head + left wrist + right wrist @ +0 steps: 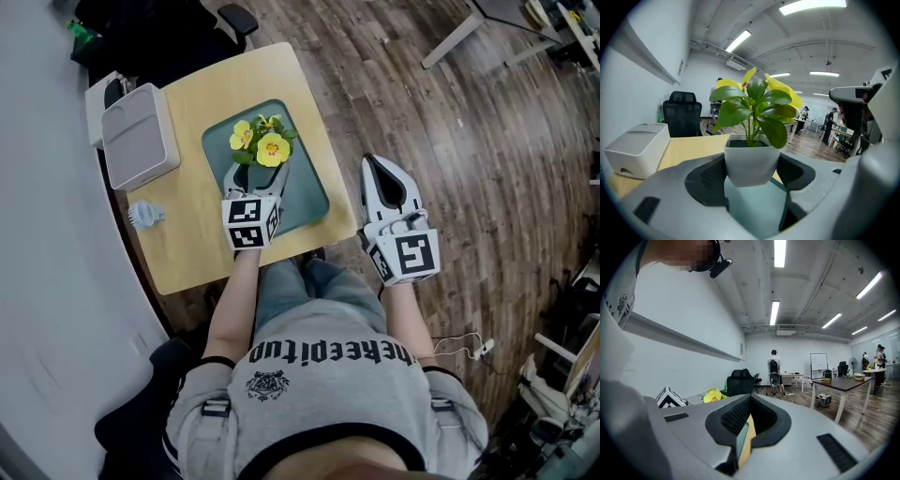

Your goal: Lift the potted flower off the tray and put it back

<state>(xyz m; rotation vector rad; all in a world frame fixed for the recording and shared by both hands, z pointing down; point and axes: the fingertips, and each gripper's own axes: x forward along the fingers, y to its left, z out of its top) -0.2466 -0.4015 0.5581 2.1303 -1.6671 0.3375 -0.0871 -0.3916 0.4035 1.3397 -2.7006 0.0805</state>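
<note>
The potted flower (262, 143), with yellow blooms and green leaves in a small white pot (751, 161), stands over the teal tray (305, 192) on the wooden table (197, 103). My left gripper (258, 176) reaches in from the near side, its dark pads (705, 178) pressed on both sides of the pot. Whether the pot's base touches the tray (754, 204) I cannot tell. My right gripper (378, 165) hovers off the table's right edge over the floor, jaws together and empty. In the right gripper view the right gripper (747, 427) points past the table edge, with the blooms (712, 396) to its left.
A white box-shaped device (139, 136) sits at the table's left, also visible as the white box (635, 147). A small pale ribbed object (145, 216) lies near the front left corner. A black office chair (682, 117) stands beyond the table. Wooden floor lies to the right.
</note>
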